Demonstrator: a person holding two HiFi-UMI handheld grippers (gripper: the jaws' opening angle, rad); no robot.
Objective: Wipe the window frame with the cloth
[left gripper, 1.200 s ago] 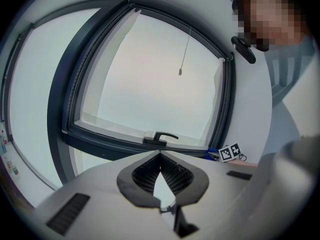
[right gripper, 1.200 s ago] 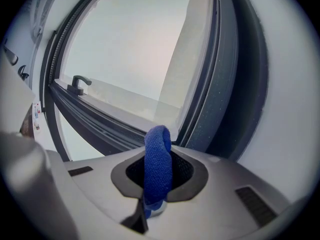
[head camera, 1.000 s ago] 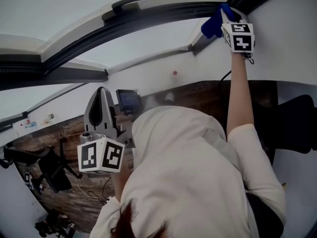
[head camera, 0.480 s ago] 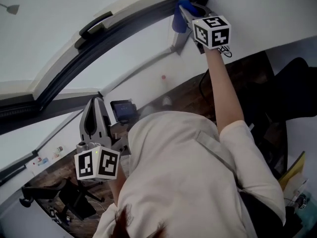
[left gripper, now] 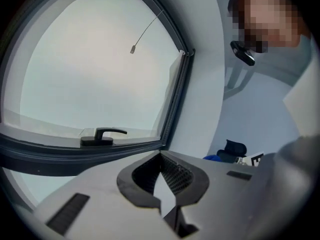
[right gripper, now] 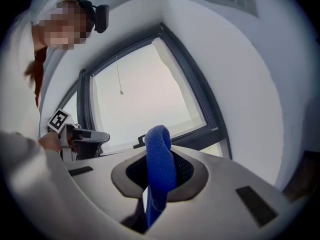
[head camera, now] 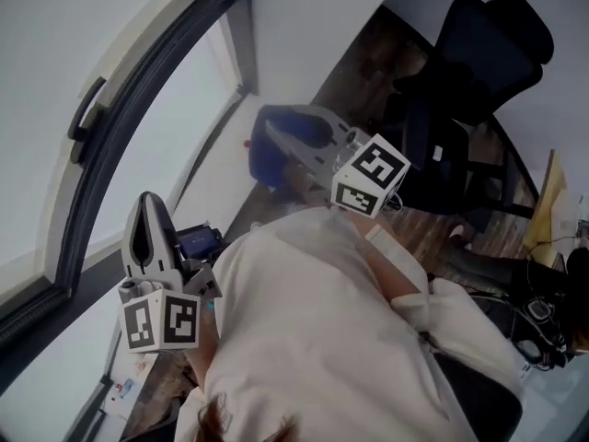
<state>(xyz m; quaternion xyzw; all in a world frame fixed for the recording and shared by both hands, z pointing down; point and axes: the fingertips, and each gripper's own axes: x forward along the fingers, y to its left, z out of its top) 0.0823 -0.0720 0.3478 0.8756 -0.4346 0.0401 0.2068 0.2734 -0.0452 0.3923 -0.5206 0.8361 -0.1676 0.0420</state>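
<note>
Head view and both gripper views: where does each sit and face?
Head view: on the person's head, facing steeply down; shows torso, left tool, right tool gripping cloth.
Left gripper view: on the left tool, facing the window frame and handle; jaws shut.
Right gripper view: on the right tool, facing the window frame; cloth in jaws.
Both gripper views share that frame.

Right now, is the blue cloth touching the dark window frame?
Apart. The head view shows white wall between the blue terry cloth, clamped in the right gripper, and the dark window frame.
</note>
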